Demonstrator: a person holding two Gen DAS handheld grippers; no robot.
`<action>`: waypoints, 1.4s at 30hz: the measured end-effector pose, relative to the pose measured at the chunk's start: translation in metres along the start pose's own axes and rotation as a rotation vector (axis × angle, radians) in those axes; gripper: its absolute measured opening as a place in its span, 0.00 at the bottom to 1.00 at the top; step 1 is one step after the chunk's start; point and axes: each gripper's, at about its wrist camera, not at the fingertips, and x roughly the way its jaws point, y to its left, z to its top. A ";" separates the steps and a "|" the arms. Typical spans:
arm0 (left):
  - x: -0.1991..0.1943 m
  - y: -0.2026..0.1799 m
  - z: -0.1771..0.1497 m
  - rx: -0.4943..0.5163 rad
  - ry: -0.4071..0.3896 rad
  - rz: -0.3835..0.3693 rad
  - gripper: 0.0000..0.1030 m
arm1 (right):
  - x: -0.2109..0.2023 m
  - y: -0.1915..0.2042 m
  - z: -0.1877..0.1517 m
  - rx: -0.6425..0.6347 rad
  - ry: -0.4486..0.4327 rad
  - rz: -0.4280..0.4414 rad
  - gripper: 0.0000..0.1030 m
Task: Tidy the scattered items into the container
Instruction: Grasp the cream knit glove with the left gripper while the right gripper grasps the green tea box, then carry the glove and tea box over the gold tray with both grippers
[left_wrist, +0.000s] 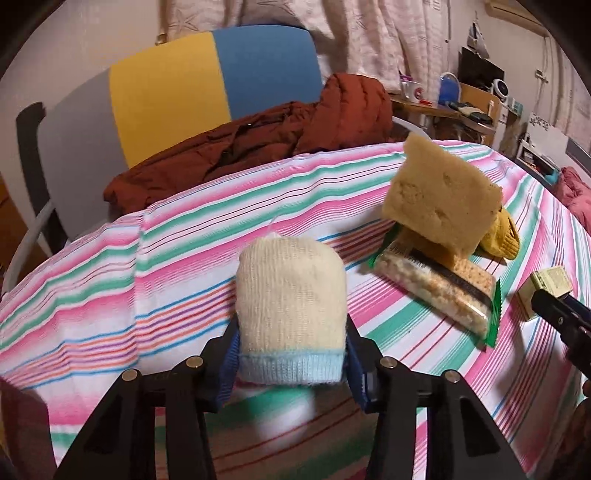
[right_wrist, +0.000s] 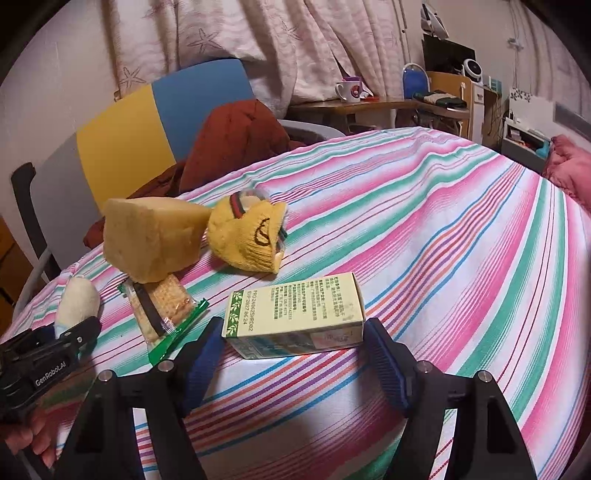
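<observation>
The left tool (left_wrist: 291, 354) is clamped on a cream knit mitten (left_wrist: 290, 306) above the striped surface (left_wrist: 110, 288). The right tool (right_wrist: 291, 360) stands wide open, pads flanking a green-and-cream carton (right_wrist: 295, 314) lying mid-surface; contact unclear.

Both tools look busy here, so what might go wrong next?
The left tool grips the cream mitten only near its blue cuff, so the soft knit might slip out. The right tool is open around the green box; closing off-centre may twist it. The sponge leans on the cracker packet and could topple if nudged.
</observation>
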 end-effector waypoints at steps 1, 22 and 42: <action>-0.002 0.004 -0.002 -0.013 -0.003 0.002 0.48 | -0.002 0.003 0.000 -0.014 -0.008 0.002 0.74; -0.050 0.034 -0.056 -0.125 -0.031 0.018 0.48 | -0.056 0.072 -0.049 -0.216 -0.072 0.141 0.74; -0.123 0.068 -0.128 -0.263 -0.007 0.017 0.47 | -0.106 0.117 -0.110 -0.143 0.020 0.380 0.74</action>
